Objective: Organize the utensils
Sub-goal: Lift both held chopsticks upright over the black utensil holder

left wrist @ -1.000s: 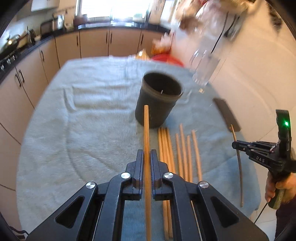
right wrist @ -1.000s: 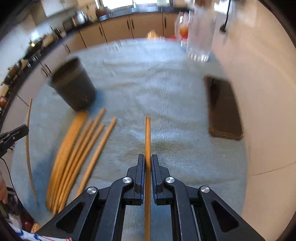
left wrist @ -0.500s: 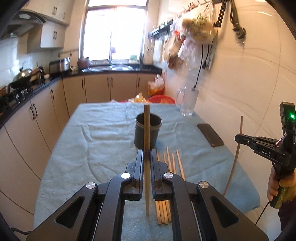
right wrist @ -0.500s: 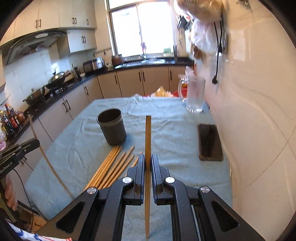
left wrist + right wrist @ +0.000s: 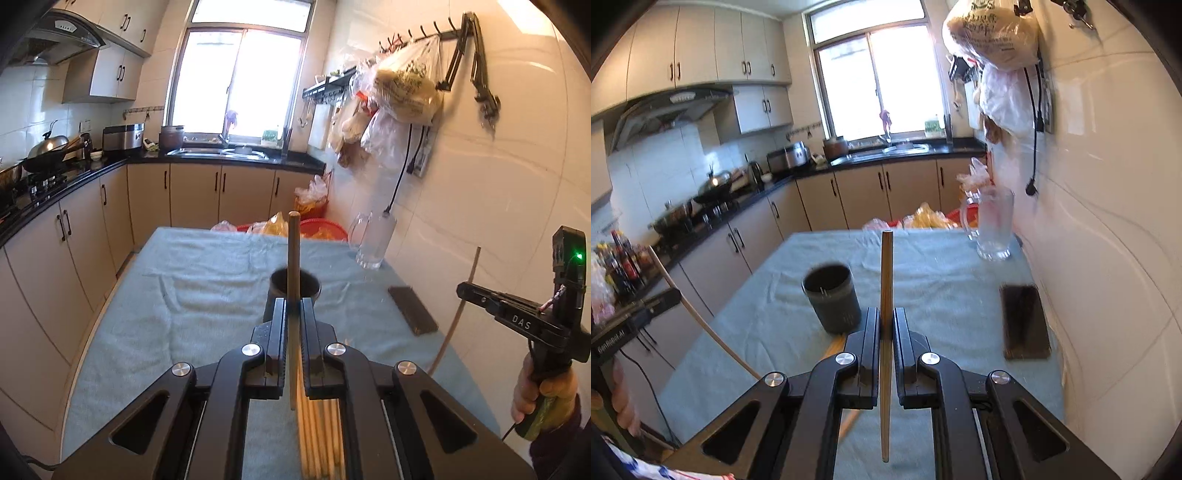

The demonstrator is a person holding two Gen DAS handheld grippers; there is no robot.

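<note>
Reading "DAS" on rt claw [image 5: 466,288]

Both grippers are matte black, with angular triangular cut-outs and round silver screws behind the ribbed jaws. The right gripper [image 5: 465,290] carries white "DAS" lettering, a green light behind its jaws and a thin black cable below its olive-green handle [image 5: 546,417]. A dark sleeve [image 5: 554,448] covers the wrist.

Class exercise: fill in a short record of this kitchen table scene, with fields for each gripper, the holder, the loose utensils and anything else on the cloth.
left gripper: shut on one chopstick
right gripper: shut on another chopstick
holder: dark cup, upright on the cloth
loose chopsticks: lying together on the cloth
also on cloth: phone, glass mug
</note>
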